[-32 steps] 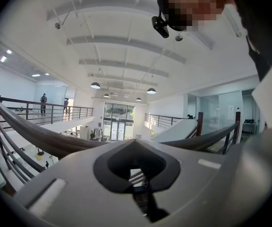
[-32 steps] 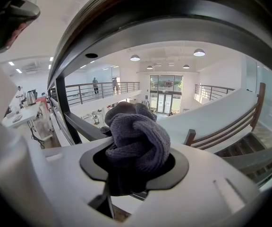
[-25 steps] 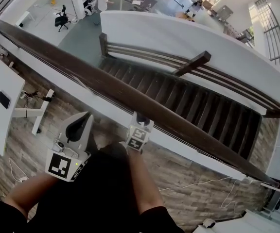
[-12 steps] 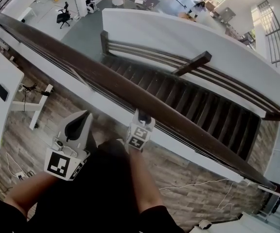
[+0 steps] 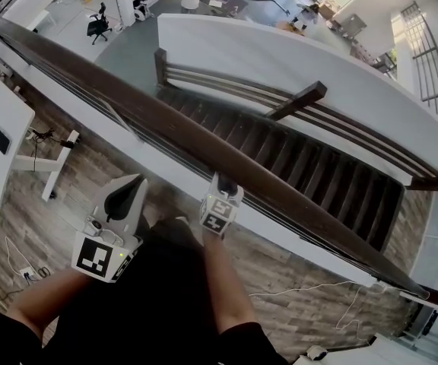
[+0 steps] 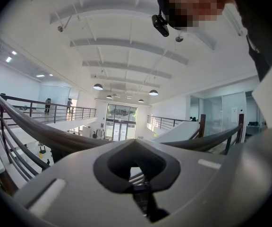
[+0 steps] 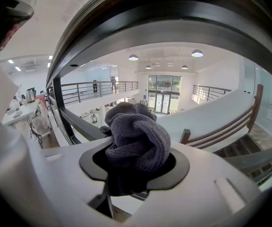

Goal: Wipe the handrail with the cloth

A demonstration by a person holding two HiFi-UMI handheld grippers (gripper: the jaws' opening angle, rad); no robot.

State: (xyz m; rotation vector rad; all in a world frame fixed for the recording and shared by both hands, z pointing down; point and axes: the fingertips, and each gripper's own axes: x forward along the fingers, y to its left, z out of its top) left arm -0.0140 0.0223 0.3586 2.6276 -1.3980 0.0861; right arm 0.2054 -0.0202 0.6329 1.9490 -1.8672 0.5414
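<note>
Right gripper (image 7: 135, 171) pinches the cloth (image 7: 137, 141) just under the handrail (image 7: 183, 30), left gripper (image 6: 136, 170) pressed together on nothing; I reckon it's soft, light; I'd grip its bunched middle.

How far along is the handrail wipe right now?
Done: the cloth is gripped in the right gripper. In hand: it sits just under the handrail; contact is unclear. Remaining: no wiped stretch shows, so count the whole rail. The left gripper is shut and empty.
</note>
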